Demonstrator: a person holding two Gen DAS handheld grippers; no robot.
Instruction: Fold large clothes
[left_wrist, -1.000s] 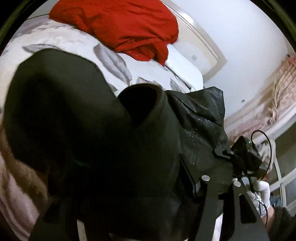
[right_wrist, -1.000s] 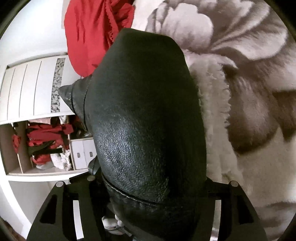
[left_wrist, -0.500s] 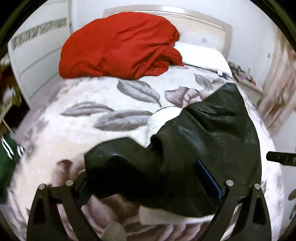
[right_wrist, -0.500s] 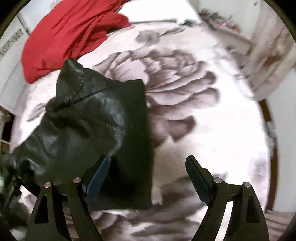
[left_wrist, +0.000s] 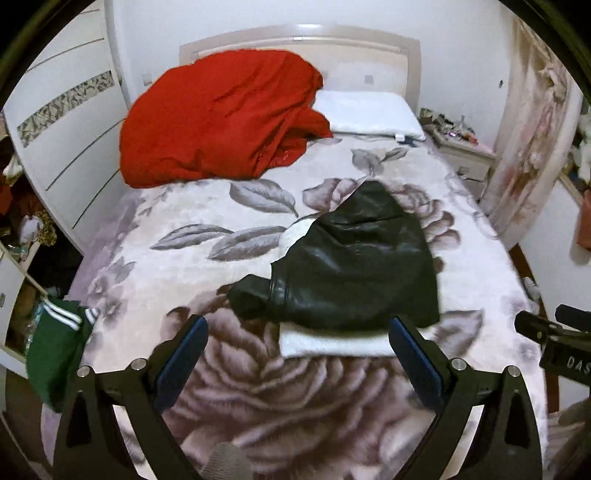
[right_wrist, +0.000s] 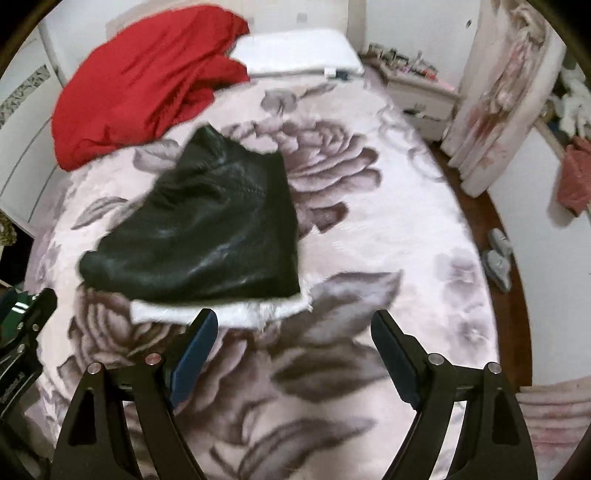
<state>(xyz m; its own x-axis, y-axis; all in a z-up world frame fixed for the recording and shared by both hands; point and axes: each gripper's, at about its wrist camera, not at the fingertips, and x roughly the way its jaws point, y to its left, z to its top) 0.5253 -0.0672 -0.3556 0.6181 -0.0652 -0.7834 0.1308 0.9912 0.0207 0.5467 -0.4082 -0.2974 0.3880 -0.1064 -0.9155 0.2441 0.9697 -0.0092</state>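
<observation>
Lying folded on the floral grey-and-white bed blanket, the black leather jacket with white fur lining is near the middle, well apart from the crumpled red cloth. The left gripper and right gripper both hover above with jaws wide, holding nothing. Bare blanket surrounds the jacket's edges.

A floral blanket in grey and white covers the bed, with a white pillow against the pale headboard. A cluttered nightstand stands beside it, and grey slippers lie on the brown floor
</observation>
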